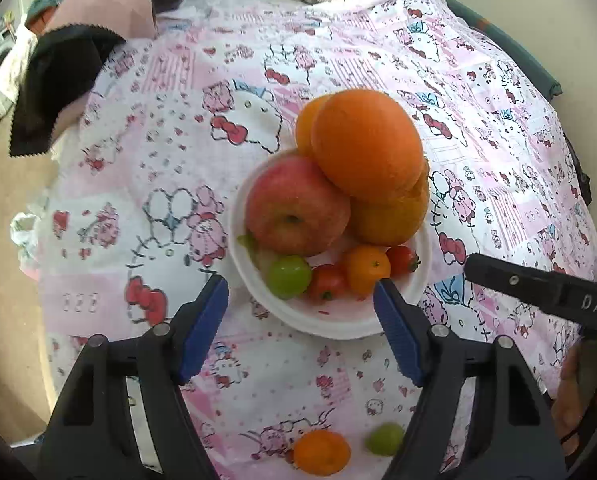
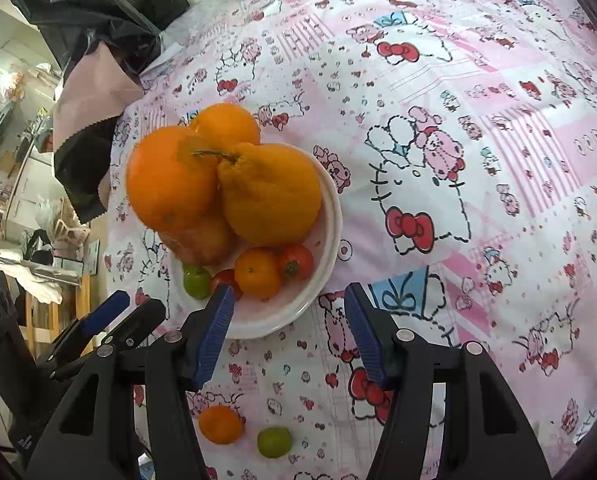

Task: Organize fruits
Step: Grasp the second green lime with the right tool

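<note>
Support surface: table under pink-and-white cartoon-cat print cloth (image 1: 170,184). White bowl (image 1: 330,320) rests directly on cloth, fruit piled inside. Small orange fruit (image 1: 321,452) lies loose on cloth, near side of bowl, well apart from it. Small green fruit (image 1: 384,439) lies loose just beside orange one. Black-and-pink fabric (image 1: 54,92) sits at cloth edge, far left of bowl.

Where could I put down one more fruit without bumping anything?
The white bowl is crowded, piled with oranges, an apple and small tomatoes. The patterned tablecloth right of the bowl is wide and bare. Near the grippers, only a small orange and a green tomato lie loose, with room to their right.
</note>
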{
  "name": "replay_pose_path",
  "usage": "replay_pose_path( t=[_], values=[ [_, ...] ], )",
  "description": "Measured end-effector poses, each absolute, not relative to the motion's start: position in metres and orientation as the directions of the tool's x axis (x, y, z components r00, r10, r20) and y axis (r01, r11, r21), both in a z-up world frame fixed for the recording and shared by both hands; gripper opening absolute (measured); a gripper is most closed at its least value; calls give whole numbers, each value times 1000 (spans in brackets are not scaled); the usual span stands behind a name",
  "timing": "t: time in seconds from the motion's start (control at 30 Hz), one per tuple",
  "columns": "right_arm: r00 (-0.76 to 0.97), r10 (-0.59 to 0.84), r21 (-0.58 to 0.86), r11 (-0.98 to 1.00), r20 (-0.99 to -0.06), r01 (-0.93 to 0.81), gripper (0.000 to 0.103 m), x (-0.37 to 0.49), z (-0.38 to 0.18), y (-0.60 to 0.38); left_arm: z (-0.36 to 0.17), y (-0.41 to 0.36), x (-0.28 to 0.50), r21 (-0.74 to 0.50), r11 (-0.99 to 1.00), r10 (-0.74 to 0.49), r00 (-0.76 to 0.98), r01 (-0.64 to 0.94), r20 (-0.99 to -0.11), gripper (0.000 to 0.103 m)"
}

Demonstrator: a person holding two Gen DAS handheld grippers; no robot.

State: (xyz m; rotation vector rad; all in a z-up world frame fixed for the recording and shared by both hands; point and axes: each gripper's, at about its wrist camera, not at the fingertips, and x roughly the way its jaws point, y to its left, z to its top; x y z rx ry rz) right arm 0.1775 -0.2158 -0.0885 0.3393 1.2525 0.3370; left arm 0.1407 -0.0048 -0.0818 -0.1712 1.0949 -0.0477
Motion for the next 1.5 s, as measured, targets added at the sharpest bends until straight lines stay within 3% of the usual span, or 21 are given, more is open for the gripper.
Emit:
replay_pose_path(
  t=[0.57, 0.87, 1.1, 1.23, 1.33, 1.5],
  values=[
    [236, 437, 416, 899, -868, -134, 60, 105, -86, -208, -48, 16, 90, -131, 988, -76, 478, -82, -875, 72],
    [89, 287, 247, 918, -954, -309, 65, 73, -125, -164, -37, 13, 64, -130, 988, -78, 457, -84, -886, 72],
    [68, 172, 129, 899, -983, -418, 64, 65, -153, -134, -44, 19, 61, -107, 987, -40, 459, -122, -888, 72],
    [63, 154, 109, 883, -986, -457, 49, 60, -160, -126, -53, 29, 66, -117, 979, -30, 447, -170, -894, 72],
    [64, 169, 118, 866, -983, -485, 32, 56, -158, -121, -58, 35, 70, -148, 968, -48, 431, -201, -901, 72],
    [56, 187, 136, 857, -981, -497, 31, 52, -154, -121, -68, 39, 76, -164, 959, -58, 403, -233, -913, 72]
  ],
)
